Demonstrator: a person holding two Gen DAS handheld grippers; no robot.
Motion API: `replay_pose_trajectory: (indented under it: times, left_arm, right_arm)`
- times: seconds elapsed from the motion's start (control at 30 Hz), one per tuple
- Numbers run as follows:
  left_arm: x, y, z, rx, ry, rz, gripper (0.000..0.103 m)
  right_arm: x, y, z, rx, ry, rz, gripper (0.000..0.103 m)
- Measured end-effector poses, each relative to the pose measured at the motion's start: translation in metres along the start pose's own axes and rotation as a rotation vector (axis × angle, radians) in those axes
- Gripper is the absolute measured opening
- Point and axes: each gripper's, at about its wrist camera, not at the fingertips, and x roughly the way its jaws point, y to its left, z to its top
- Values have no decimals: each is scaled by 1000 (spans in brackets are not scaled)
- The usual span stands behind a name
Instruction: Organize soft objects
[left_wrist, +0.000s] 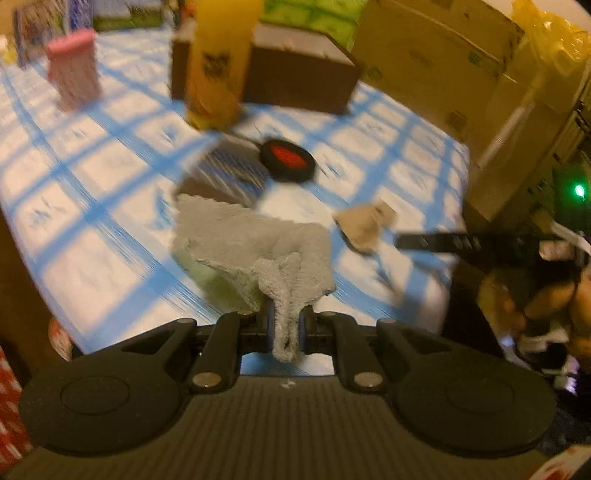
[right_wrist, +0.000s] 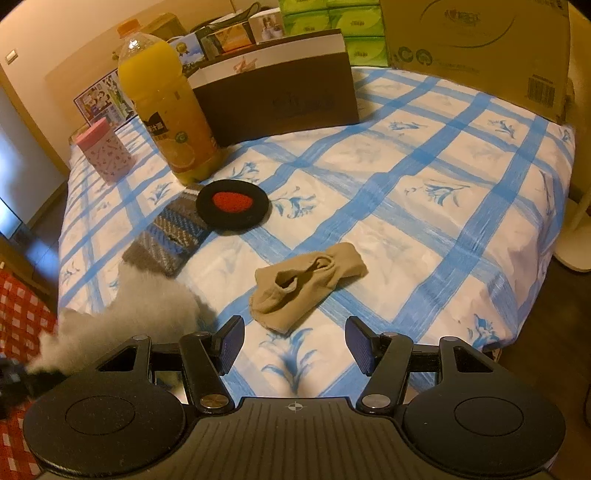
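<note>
Blue-checked tablecloth (right_wrist: 369, 192), orange juice bottle (right_wrist: 166, 107), label unreadable

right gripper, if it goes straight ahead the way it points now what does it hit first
Probably the tan sock. It lies on the checked cloth right ahead of the open right gripper, slightly left of its centre line. Depth is hard to judge, but nothing stands between them.

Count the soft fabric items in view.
4: grey towel pinched in the left gripper; striped cloth beside black-and-red round pad; beige sock ahead of the right gripper. Others may be hidden.
</note>
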Motion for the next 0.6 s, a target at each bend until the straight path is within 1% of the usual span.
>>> replay_pose_trajectory:
  times: [0.07, 0.17, 0.23, 0.3, 0.33, 0.4, 0.47, 0.5, 0.57, 0.6]
  left_arm:
    - [8, -5, -2, 0, 28, -31, 11]
    - [24, -4, 3, 6, 32, -24, 14]
    - [36, 2, 10, -6, 29, 0, 17]
    - [47, 8, 16, 6, 23, 37, 20]
    - [55, 12, 19, 11, 19, 63, 25]
    - [67, 19, 23, 19, 21, 86, 35]
    - [78, 25, 24, 9, 38, 122, 51]
    - [82, 28, 24, 6, 40, 141, 54]
    - [86, 33, 21, -8, 35, 166, 65]
    - [86, 35, 20, -19, 30, 171, 66]
  right_arm:
    - [1, -2, 0, 7, 0, -3, 61]
    - [1, -3, 0, 9, 3, -4, 61]
    - [3, -4, 0, 10, 8, -4, 61]
    - [5, -4, -1, 12, 16, -5, 61]
    - [6, -4, -1, 12, 19, -5, 61]
    - [8, -5, -2, 13, 25, -5, 61]
    - [10, -5, -2, 14, 29, -5, 61]
    - [11, -5, -2, 14, 31, -5, 61]
    - [13, -7, -2, 17, 34, -7, 61]
    - [14, -7, -2, 19, 37, -8, 61]
